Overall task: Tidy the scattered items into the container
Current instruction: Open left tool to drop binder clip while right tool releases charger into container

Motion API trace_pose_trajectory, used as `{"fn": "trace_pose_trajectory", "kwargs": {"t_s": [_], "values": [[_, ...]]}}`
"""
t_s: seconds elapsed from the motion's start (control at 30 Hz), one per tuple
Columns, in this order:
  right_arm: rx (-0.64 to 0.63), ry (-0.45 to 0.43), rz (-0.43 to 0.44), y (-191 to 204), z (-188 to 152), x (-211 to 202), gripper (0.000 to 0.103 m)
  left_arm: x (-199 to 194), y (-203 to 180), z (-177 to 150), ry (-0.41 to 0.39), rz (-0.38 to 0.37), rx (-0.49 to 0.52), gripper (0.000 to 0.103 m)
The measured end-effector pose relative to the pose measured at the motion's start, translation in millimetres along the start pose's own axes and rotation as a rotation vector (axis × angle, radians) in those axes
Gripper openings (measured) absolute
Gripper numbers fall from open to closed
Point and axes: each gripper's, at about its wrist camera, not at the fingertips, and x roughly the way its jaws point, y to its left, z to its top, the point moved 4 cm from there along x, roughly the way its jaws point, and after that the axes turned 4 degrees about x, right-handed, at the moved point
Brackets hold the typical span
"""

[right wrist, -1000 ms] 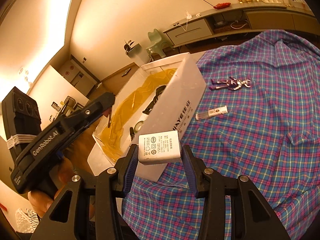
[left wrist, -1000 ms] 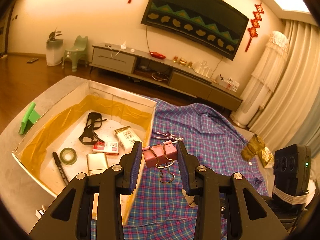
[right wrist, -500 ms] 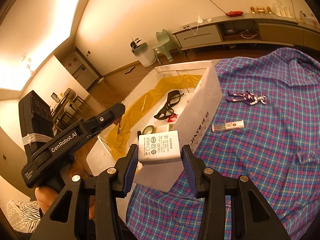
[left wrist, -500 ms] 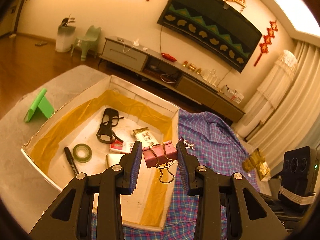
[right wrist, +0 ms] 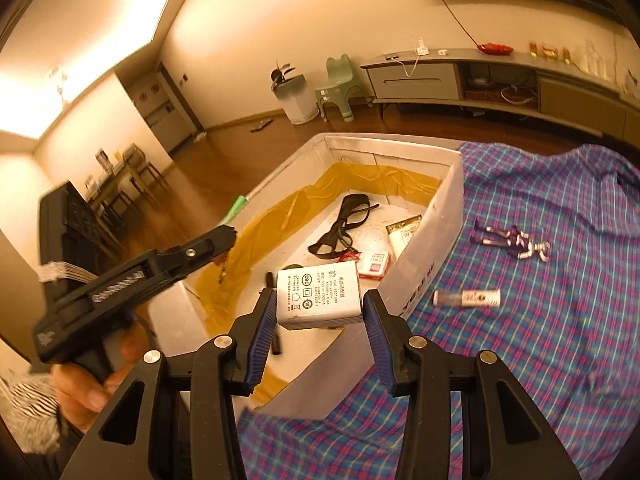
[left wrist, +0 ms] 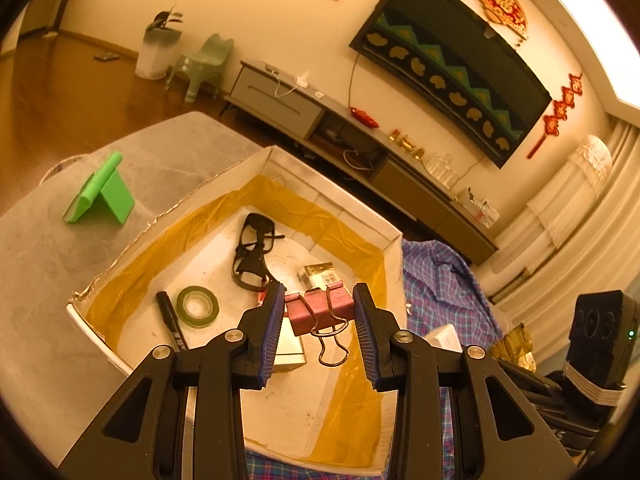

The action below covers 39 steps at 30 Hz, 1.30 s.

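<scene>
My left gripper [left wrist: 319,312] is shut on a pink binder clip [left wrist: 316,311], which hangs over the inside of the white box [left wrist: 224,172]. My right gripper [right wrist: 320,304] is shut on a white power adapter [right wrist: 320,294] above the box's near corner [right wrist: 424,264]. Inside the box lie black glasses [left wrist: 252,248], a green tape roll [left wrist: 197,306], a black marker [left wrist: 170,320], a red-and-white packet [right wrist: 374,264] and a card pack [left wrist: 322,276]. On the plaid cloth [right wrist: 540,320] beside the box rest a small tube [right wrist: 468,297] and a shiny toy figure [right wrist: 512,238].
A green phone stand [left wrist: 102,196] sits on the grey table left of the box. A hand [right wrist: 80,392] holds the left gripper [right wrist: 224,240], which reaches in over the box's left wall. A crumpled gold wrapper [left wrist: 516,346] lies on the cloth at the right.
Both grippers have travelled from over the cloth towards the box, keeping their loads. The binder clip now hangs over the box's floor and the adapter over its near corner.
</scene>
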Motion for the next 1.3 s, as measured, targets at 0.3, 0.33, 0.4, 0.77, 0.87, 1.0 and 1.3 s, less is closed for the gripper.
{"fn": "trace_pose_trajectory", "kwargs": {"t_s": [0.3, 0.33, 0.4, 0.77, 0.87, 1.0, 1.3], "values": [[-0.239, 0.071, -0.105, 20, 10, 41, 0.046, 21, 19, -3, 0.087, -0.001, -0.077, 0.036], [-0.269, 0.082, -0.120, 22, 10, 45, 0.046, 23, 21, -3, 0.095, 0.001, -0.080, 0.036], [-0.311, 0.096, -0.138, 24, 10, 52, 0.046, 27, 22, -4, 0.107, 0.011, -0.083, 0.036], [-0.493, 0.197, -0.252, 23, 2, 89, 0.046, 35, 21, -9, 0.145, 0.079, -0.031, 0.036], [-0.519, 0.213, -0.267, 23, 0, 94, 0.046, 36, 24, -9, 0.147, 0.105, -0.017, 0.036], [-0.559, 0.235, -0.284, 26, -3, 101, 0.046, 40, 29, -10, 0.164, 0.123, -0.021, 0.036], [-0.612, 0.250, -0.319, 29, -7, 106, 0.046, 41, 34, -9, 0.160, 0.126, -0.036, 0.037]]}}
